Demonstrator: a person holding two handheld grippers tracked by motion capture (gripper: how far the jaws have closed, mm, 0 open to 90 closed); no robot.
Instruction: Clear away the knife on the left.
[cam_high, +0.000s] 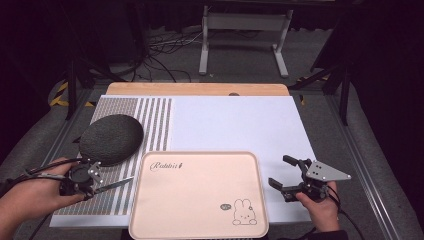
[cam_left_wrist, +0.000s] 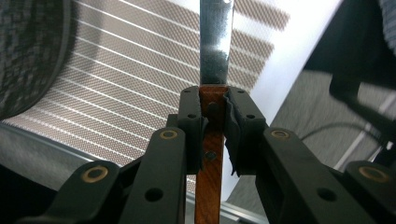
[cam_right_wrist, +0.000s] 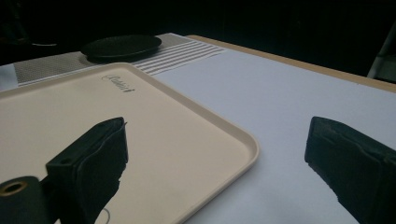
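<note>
The table (cam_high: 235, 120) carries a striped mat (cam_high: 150, 120) along its left edge and a pink tray (cam_high: 195, 195) at its near edge. A dark round pad (cam_high: 111, 139) lies on the mat. The right gripper (cam_high: 287, 176) stands released near the right edge. The left gripper (cam_left_wrist: 215, 121) is clenched on the knife (cam_left_wrist: 215, 70) over the mat's near end, pads on the wooden handle just behind the blade. The knife is likely stiff, light and sharp; hold the handle only, since smooth wood could pivot.

The tray (cam_high: 200, 200) was pale pink with a rabbit drawing; the placemat (cam_high: 145, 125) grey-and-white striped; the knife (cam_left_wrist: 215, 93) handle reddish-brown wood.
</note>
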